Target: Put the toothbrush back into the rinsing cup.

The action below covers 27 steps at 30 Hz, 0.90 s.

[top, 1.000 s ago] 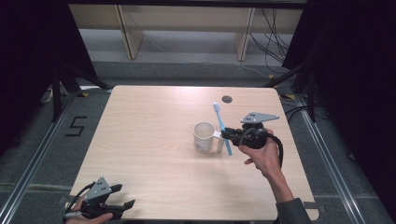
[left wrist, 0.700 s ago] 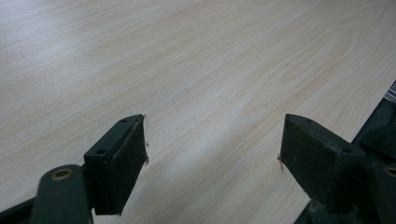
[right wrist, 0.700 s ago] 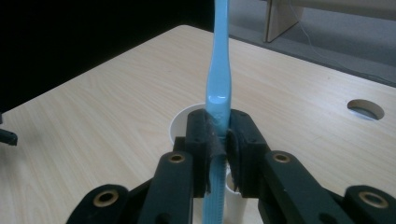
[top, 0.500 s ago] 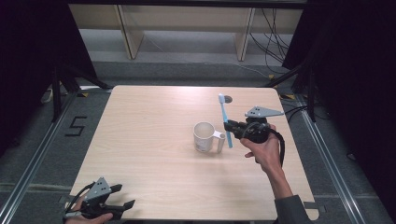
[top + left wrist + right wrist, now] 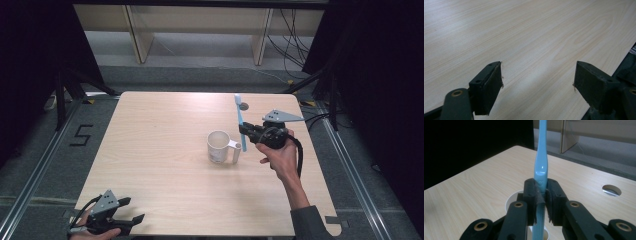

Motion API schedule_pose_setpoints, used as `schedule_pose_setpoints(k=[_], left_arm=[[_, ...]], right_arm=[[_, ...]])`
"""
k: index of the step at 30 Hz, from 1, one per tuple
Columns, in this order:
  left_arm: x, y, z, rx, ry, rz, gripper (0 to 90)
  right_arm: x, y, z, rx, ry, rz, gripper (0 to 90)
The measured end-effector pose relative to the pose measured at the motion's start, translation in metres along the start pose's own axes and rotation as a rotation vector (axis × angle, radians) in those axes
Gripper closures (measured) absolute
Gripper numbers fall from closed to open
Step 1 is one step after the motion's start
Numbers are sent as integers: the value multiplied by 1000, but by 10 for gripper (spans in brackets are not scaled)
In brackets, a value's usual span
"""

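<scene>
My right gripper [image 5: 248, 131] clamps a blue toothbrush [image 5: 240, 120] upright, just beside the white mug [image 5: 218, 146] on the table [image 5: 150, 150]. To seat it, I'd centre the lower end over the rim, then lower slowly. My left gripper [image 5: 131, 215] rests open.

Toothbrush [image 5: 240, 121] now right of mug [image 5: 218, 146]

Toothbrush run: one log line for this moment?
right gripper: shut on toothbrush, upright | mug: beside/below | left gripper: open, idle, near table edge
</scene>
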<state>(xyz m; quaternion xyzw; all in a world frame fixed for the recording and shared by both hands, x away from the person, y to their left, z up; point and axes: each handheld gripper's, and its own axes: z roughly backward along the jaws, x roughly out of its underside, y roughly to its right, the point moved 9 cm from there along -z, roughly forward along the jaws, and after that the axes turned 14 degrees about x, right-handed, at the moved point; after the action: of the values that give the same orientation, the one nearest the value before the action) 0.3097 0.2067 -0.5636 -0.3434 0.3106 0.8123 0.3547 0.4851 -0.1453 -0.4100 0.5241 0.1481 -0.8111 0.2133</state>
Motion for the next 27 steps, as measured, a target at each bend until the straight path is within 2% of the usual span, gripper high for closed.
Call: schedule_pose_setpoints(k=[2, 3, 4, 5, 6, 7, 9, 10, 12, 13, 14, 15, 16, 19, 20, 21, 22, 27], left_arm=[[0, 0, 1, -6, -4, 0, 218], [-1, 0, 0, -4, 7, 3, 218], [-1, 2, -1, 1, 16, 14, 218], [-1, 1, 0, -1, 12, 13, 218], [-1, 1, -1, -3, 21, 11, 218], [-1, 1, -1, -4, 19, 10, 218], [-1, 1, -1, -5, 11, 11, 218], [-1, 1, -1, -6, 12, 11, 218], [-1, 1, -2, 0, 20, 12, 218], [0, 1, -1, 2, 7, 5, 218], [-1, 1, -2, 1, 19, 13, 218], [0, 1, -1, -5, 10, 12, 218], [-1, 1, -1, -5, 11, 12, 218], [-1, 1, -2, -2, 21, 13, 218], [0, 0, 0, 1, -4, -2, 218], [0, 1, 0, 2, 4, 3, 218], [-1, 1, -1, -6, 20, 11, 218], [-1, 1, -1, 2, 18, 11, 218]], right_arm=[[-3, 0, -1, -16, 14, 6, 794], [-3, 0, -1, 3, 11, -6, 794], [-5, 1, -2, -6, 19, 2, 794], [-6, 3, -2, 12, 26, 14, 794], [-5, 1, -2, 8, 18, -13, 794], [-6, 2, -3, -8, 21, -6, 793], [-6, 4, -4, 6, 28, -1, 794], [-6, 2, -4, -10, 17, -22, 794], [-7, 4, -6, 4, 31, -7, 794], [-7, 5, -7, 10, 38, 0, 794], [-6, 4, -8, 2, 30, -11, 794], [-6, 4, -8, 4, 24, -16, 794], [-7, 5, -10, 14, 38, -1, 794], [-6, 4, -11, 8, 30, -21, 793], [-8, 5, -12, 12, 46, -13, 794], [-8, 6, -13, 19, 51, -7, 794], [-8, 4, -14, 3, 54, -17, 794], [-7, 4, -17, 20, 67, -22, 794]])
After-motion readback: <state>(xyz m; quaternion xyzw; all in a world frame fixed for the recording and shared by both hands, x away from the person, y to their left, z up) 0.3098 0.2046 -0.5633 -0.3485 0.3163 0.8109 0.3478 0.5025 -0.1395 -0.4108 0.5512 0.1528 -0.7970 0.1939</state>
